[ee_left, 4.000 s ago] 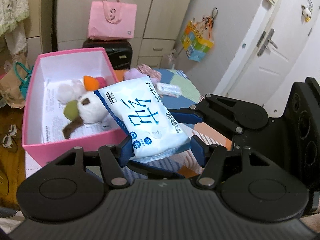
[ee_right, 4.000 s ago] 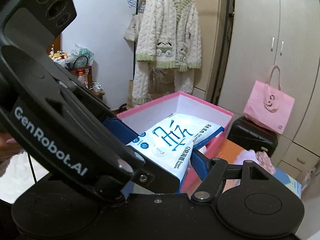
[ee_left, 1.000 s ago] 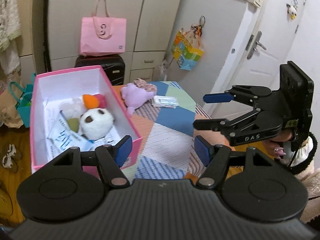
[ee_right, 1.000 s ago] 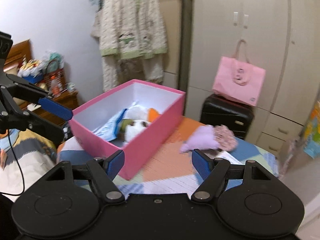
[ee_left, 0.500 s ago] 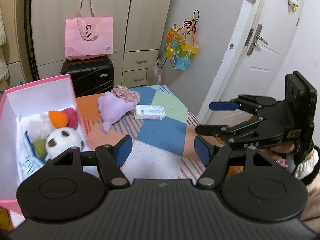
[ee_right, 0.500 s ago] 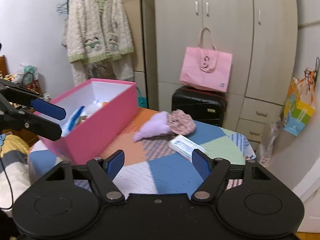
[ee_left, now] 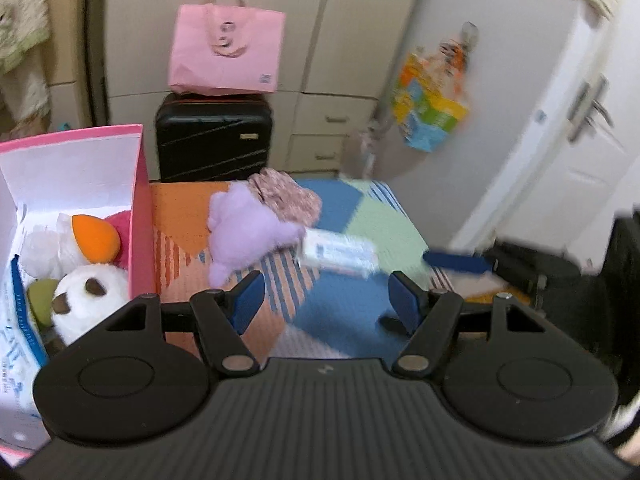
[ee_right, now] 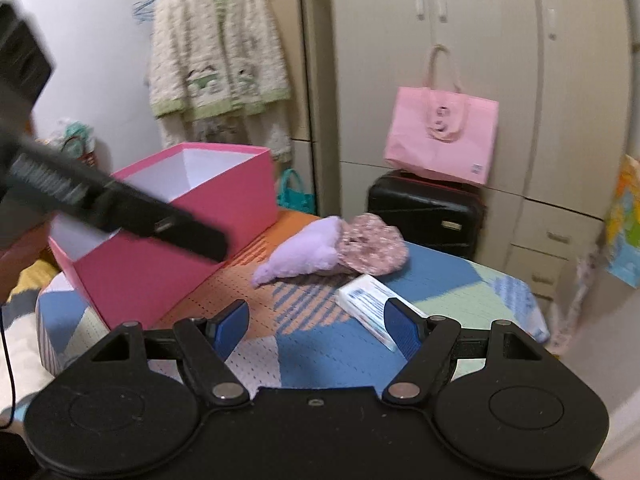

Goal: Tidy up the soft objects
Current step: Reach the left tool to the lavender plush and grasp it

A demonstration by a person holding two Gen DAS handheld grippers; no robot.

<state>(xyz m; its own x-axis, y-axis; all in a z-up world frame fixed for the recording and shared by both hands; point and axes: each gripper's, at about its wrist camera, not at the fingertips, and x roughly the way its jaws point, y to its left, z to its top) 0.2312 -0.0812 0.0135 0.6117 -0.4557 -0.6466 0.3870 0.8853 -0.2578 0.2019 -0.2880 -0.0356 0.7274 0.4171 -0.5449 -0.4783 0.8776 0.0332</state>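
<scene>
Both the left gripper (ee_left: 326,294) and right gripper (ee_right: 316,326) hover with jaws spread, empty. The open pink cardboard box (ee_left: 140,208) holds plush toys (ee_left: 86,304); a lilac plush toy (ee_right: 308,256) and small white tissue pack (ee_right: 366,300) lie on the patchwork-covered counter (ee_right: 320,344).

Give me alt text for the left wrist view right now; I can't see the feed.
The left tongs hang open and empty over a patchwork-covered table, aimed at a purple plush toy and a small white packet lying on it. At left, an open pink box holds plush toys and a wipes pack; the right tongs' blue tip shows at right.
</scene>
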